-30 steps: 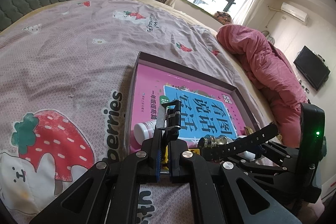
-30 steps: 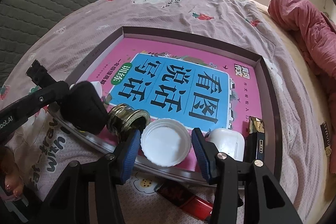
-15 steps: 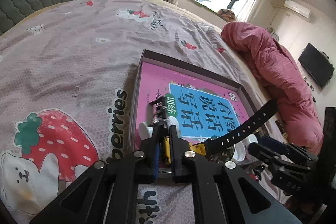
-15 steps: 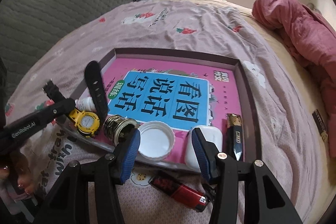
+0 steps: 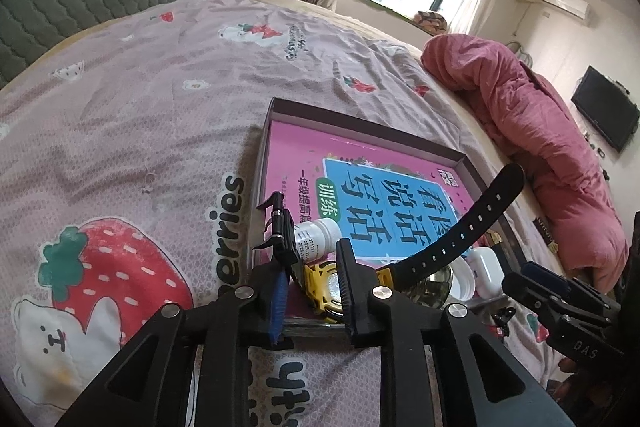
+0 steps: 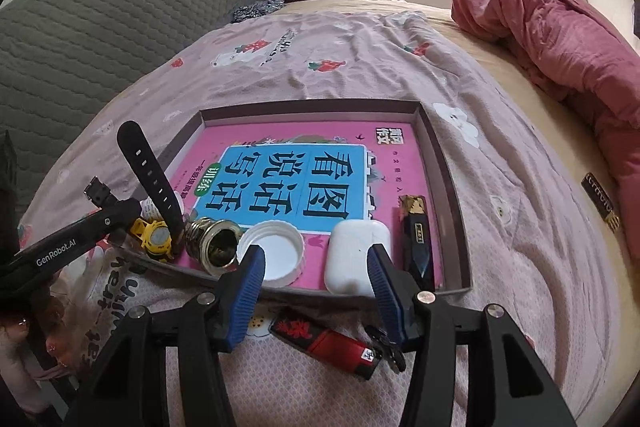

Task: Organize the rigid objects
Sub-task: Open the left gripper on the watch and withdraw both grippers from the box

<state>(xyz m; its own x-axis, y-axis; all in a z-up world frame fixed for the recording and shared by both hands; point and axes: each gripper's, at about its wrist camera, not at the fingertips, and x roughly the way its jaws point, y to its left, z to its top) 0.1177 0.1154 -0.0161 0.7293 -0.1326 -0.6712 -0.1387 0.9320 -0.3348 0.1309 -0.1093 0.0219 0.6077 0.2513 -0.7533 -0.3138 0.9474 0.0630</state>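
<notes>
My right gripper [image 6: 316, 275] hangs spread and empty over the near rim of the tray [image 6: 452, 187]; the red lighter [image 6: 326, 341] lies on the sheet just below it, at 6 o'clock, long axis running 10 to 4, so it is the right hand's to take. At 9 o'clock my left gripper [image 5: 312, 287] stands parted around the yellow watch [image 5: 322, 283], which rests in the tray's near corner, strap pointing to 1 o'clock
</notes>
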